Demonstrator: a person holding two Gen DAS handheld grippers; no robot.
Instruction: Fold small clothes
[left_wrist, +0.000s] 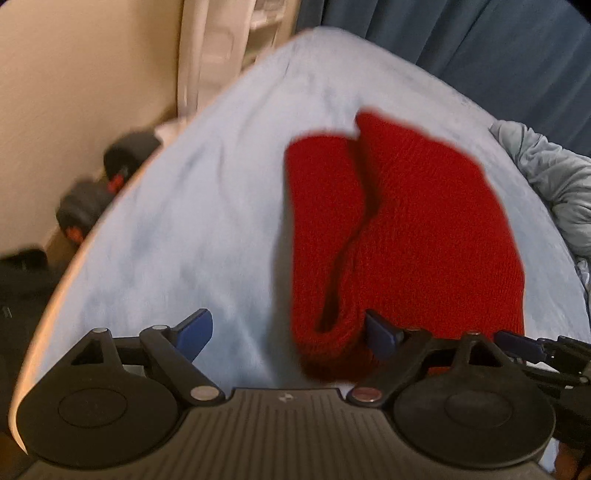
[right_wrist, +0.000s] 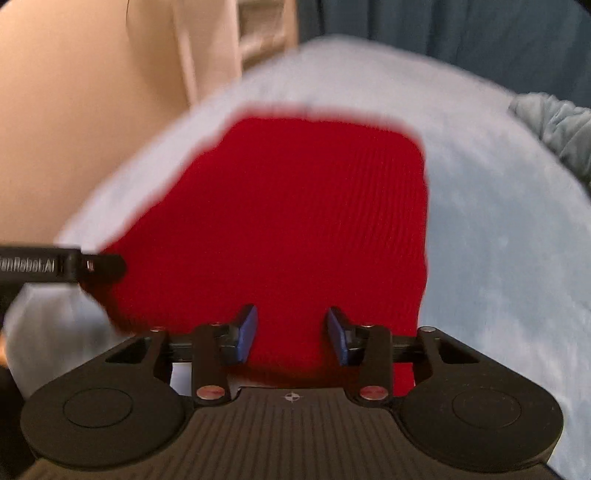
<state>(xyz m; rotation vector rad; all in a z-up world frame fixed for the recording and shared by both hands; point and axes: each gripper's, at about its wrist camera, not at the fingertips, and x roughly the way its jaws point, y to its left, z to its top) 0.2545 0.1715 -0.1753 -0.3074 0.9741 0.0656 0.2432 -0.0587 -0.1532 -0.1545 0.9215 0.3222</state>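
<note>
A red knit garment (left_wrist: 406, 229) lies folded on a light blue bed sheet (left_wrist: 192, 229), with one side flap folded over its left part. My left gripper (left_wrist: 291, 332) is open and empty at the garment's near left corner, its right finger beside the rolled edge. In the right wrist view the same garment (right_wrist: 295, 214) fills the middle. My right gripper (right_wrist: 291, 332) is open and empty just over the garment's near edge. The left gripper's finger tip (right_wrist: 107, 264) shows at the garment's left side.
The bed sheet (right_wrist: 498, 240) curves away to a beige wall (left_wrist: 74, 74) on the left. Dark dumbbells (left_wrist: 107, 184) lie on the floor by the wall. A crumpled grey-blue blanket (left_wrist: 554, 192) sits at the right. Dark blue curtains (left_wrist: 480, 44) hang behind.
</note>
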